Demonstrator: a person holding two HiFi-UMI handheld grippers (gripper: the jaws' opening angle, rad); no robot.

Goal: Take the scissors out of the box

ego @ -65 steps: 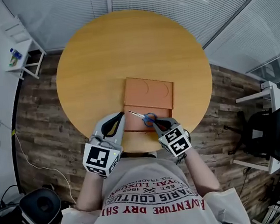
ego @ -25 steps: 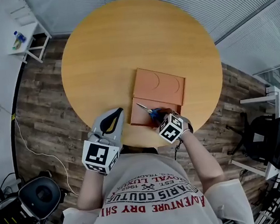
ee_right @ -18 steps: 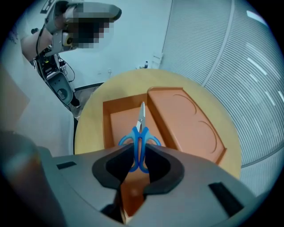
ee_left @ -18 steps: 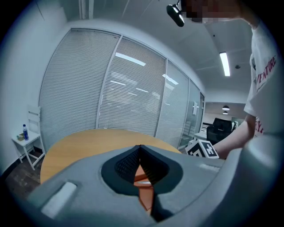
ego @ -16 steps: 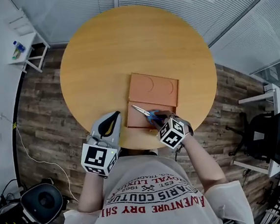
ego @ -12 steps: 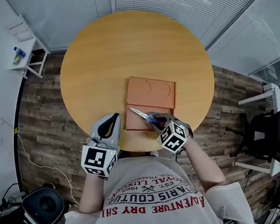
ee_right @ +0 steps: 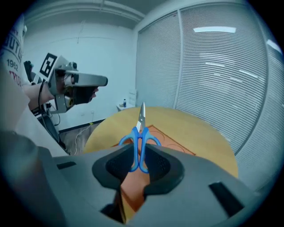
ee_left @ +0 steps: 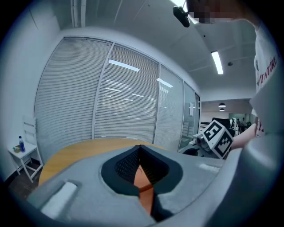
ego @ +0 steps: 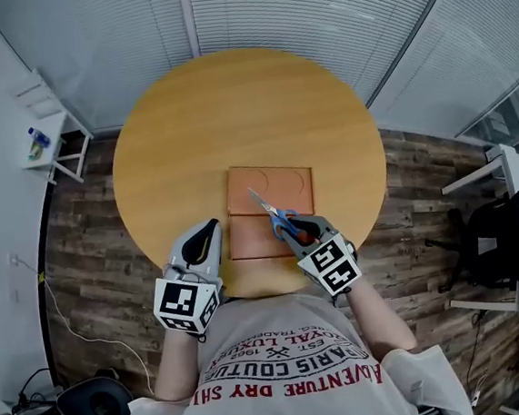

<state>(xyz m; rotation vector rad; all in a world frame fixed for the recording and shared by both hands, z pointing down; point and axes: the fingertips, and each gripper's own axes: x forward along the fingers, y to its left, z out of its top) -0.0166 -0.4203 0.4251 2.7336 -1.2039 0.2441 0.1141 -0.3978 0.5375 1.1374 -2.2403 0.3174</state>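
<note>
Blue-handled scissors hang above the open orange box near the front edge of the round wooden table. My right gripper is shut on their handles, and the steel blades point away from me over the box lid. In the right gripper view the handles sit clamped between the pads, with the blades sticking up. My left gripper hovers beside the box's left side, shut with nothing in it. In the left gripper view its tips meet, with a sliver of the box showing beyond them.
A small white side table with a bottle stands at the far left. Office chairs and desks fill the right side. A black chair sits on the floor at the lower left. Blinds cover the glass walls behind the table.
My right gripper has lifted the scissors up off the box and tipped their blades upward. The left gripper has risen a little beside the box.
</note>
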